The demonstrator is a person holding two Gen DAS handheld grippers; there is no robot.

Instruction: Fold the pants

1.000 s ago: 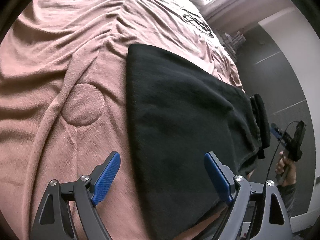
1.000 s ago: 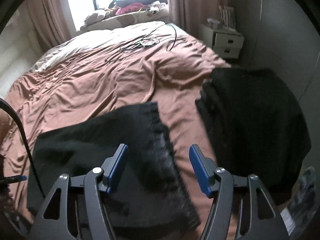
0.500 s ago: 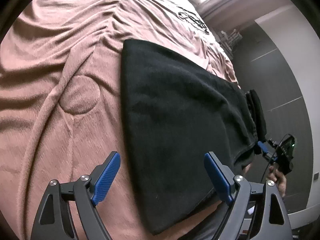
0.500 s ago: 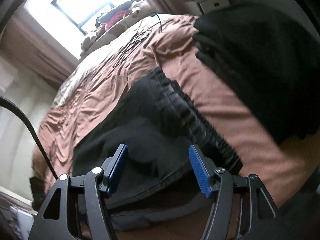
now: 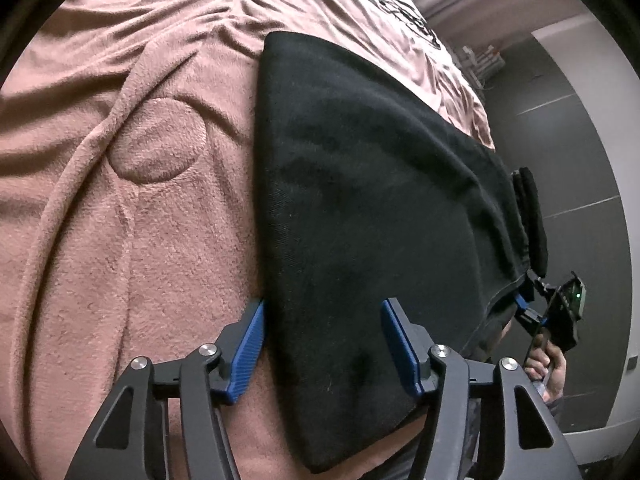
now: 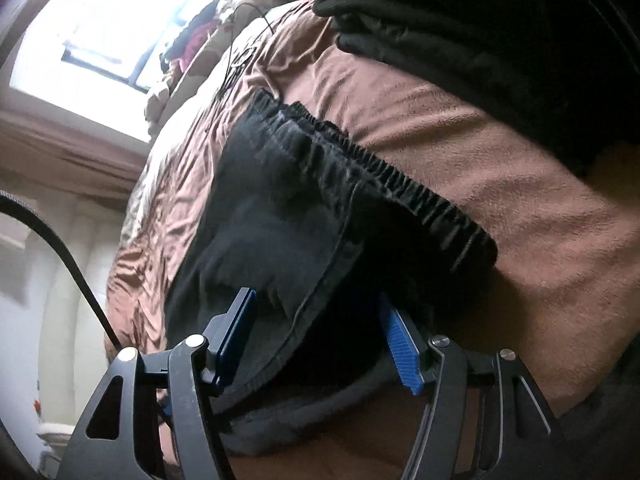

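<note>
We see black pants (image 5: 360, 208) lying flat on a bed covered by a pinkish-brown blanket (image 5: 120, 240), near the bed's near edge.

Left gripper (image 5: 322, 340): its jaws have just been closing and now stand about half open. The near end of the pants lies between the 2 blue pads; the left pad (image 5: 248, 352) sits right at the cloth's left edge. We cannot tell if the pads press on the fabric.

Right gripper (image 6: 316, 336): jaws about half open, set over the waist end of the pants (image 6: 288, 216). The gathered elastic waistband (image 6: 384, 184) runs just beyond the fingertips. Dark cloth fills the gap between the pads; no squeeze is visible, so we cannot tell whether it has hold.

In the left wrist view, the right gripper (image 5: 528, 304) appears at the far right edge of the pants, carried by a hand (image 5: 548, 368).

A second pile of dark clothing (image 6: 500, 32) lies further right on the blanket, apart from the pants. A window (image 6: 120, 28) is at the far end of the bed.
</note>
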